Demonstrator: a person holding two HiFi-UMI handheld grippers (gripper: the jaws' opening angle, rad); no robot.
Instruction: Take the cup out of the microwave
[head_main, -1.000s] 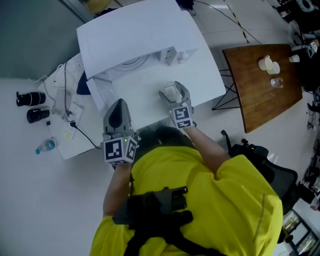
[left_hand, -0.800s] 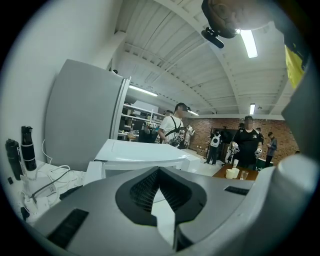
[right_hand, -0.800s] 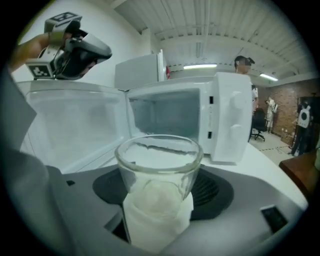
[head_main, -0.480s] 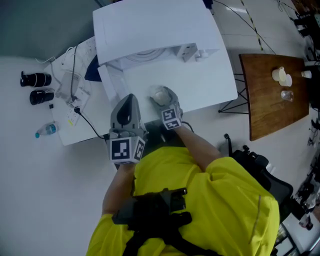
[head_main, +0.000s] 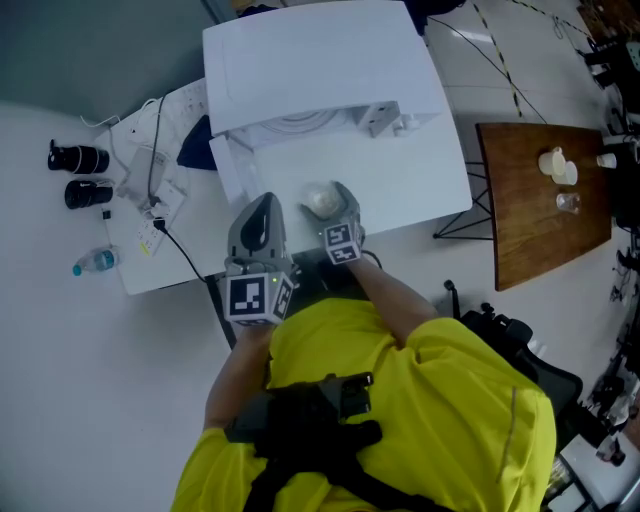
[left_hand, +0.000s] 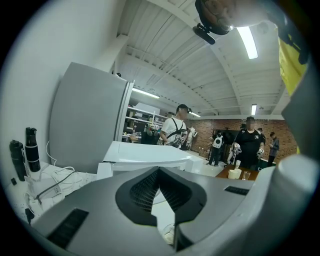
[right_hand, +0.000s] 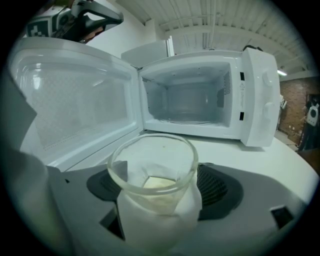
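Observation:
A clear glass cup with a little pale liquid stands on the white table in front of the white microwave. The microwave's door hangs open to the left and its cavity is empty. My right gripper has the cup between its jaws, which are opening; the dark pads stand just off the glass. From the head view the cup shows between the right gripper's fingers. To the left of it, my left gripper hovers shut with nothing in it.
Cables and a power strip lie on the table's left part, with two dark cylinders and a bottle on the floor. A wooden table with small cups stands at the right. A chair is near my right side.
The right gripper has brought the cup down and closer to the left gripper, onto the table before the microwave. The left gripper has kept its place.

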